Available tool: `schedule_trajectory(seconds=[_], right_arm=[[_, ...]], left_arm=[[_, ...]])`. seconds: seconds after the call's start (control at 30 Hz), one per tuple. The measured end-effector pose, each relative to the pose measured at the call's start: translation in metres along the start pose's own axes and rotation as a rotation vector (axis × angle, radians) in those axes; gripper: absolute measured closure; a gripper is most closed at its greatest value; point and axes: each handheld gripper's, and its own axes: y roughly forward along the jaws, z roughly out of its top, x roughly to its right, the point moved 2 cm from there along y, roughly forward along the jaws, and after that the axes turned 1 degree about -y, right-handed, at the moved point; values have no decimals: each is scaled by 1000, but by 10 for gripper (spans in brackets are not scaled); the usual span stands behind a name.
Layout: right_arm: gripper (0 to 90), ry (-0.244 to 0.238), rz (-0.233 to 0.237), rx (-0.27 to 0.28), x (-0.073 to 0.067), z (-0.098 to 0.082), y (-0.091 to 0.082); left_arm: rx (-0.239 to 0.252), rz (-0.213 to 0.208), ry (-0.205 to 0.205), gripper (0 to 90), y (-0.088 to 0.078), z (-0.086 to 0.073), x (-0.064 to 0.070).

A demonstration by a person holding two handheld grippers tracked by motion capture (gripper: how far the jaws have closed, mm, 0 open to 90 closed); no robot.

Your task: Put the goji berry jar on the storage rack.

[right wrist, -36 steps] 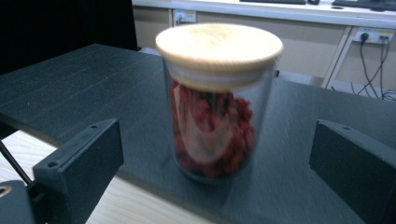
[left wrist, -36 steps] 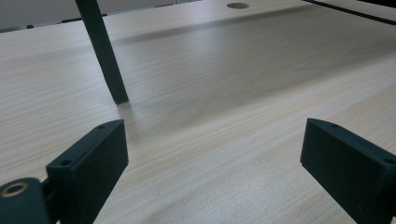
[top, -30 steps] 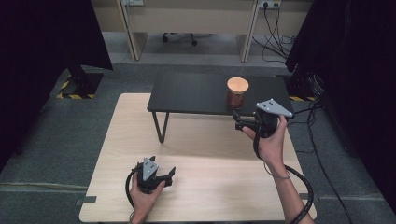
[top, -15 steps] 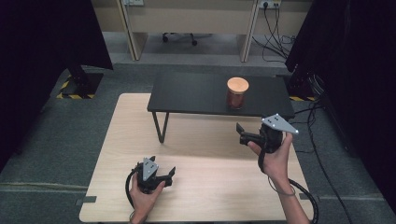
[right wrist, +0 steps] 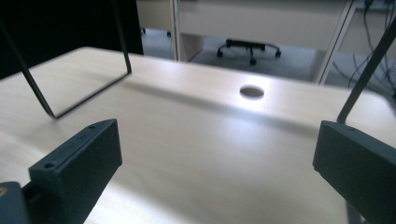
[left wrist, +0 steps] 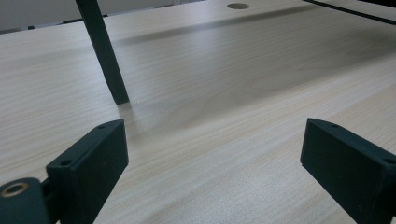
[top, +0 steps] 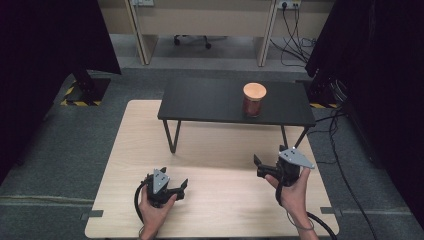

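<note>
Now | round wood-lidded jar | matte black shelf | woodgrain table

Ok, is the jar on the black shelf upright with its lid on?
Yes: the jar stands upright on the black shelf, wooden lid seated on top.

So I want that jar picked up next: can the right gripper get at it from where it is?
Probably yes: the right gripper is open and empty, and the jar stands alone on the black shelf, nothing between them.
</note>
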Motion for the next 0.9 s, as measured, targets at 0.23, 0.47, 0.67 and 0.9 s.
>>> schedule_trajectory(seconds=[0.23,0.47,0.67,0.9], right_arm=[[14,44,-10,-70,5,-38,9],[15,83,-9,-101,9,-58,8],[18,88,-1,-126,9,-67,8],[18,95,3,-128,10,-74,8]], left_arm=[[0,0,1,68,0,0,0],[0,1,1,68,0,0,0],[1,2,-1,68,0,0,0],[1,3,-2,68,0,0,0]])
